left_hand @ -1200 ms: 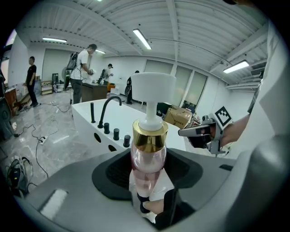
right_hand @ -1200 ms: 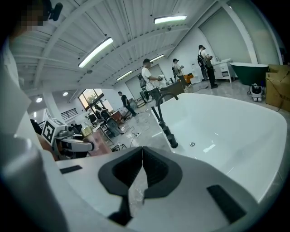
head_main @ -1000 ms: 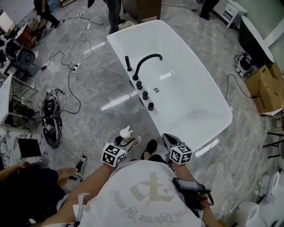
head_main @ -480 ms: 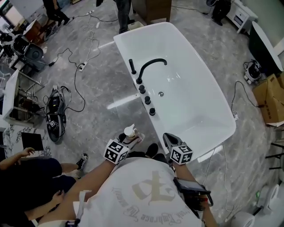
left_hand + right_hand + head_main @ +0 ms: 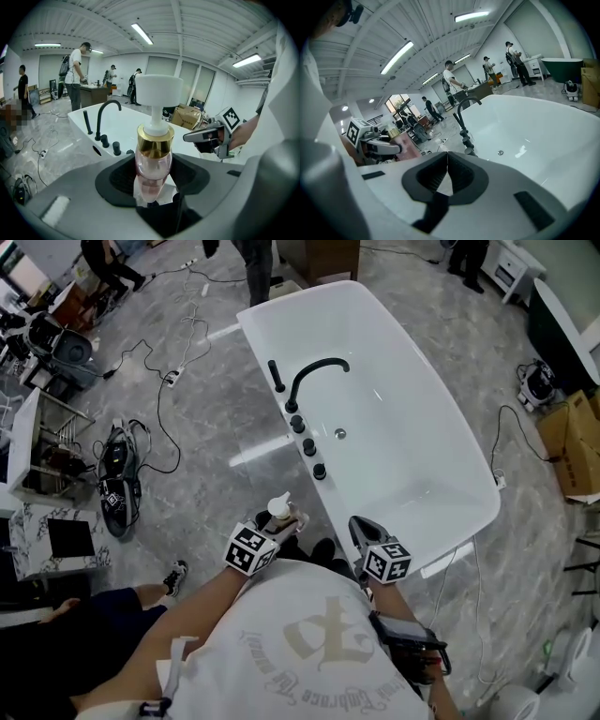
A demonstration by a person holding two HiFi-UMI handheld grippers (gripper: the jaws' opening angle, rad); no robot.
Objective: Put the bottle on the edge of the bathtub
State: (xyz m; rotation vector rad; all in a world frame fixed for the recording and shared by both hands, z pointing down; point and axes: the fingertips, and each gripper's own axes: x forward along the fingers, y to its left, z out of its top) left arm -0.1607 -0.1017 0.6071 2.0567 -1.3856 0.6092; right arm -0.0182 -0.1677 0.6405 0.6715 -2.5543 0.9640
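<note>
A clear pink pump bottle (image 5: 153, 168) with a gold collar and white pump head stands upright between the jaws of my left gripper (image 5: 152, 185), which is shut on it. In the head view the bottle (image 5: 278, 513) sits just left of the near end of the white bathtub (image 5: 441, 474), over the floor. My right gripper (image 5: 361, 531) hovers over the tub's near rim. Its jaws meet at the tips in the right gripper view (image 5: 447, 161), with nothing between them.
A black arched faucet (image 5: 309, 376) and black knobs (image 5: 307, 446) line the tub's left rim. Cables and a black bag (image 5: 114, 498) lie on the grey marble floor at left. Cardboard boxes (image 5: 577, 442) stand at right. Several people stand beyond the tub.
Both grippers have shifted a little toward the tub's near end, and the bottle has moved with the left one. The grip on the bottle is unchanged.
</note>
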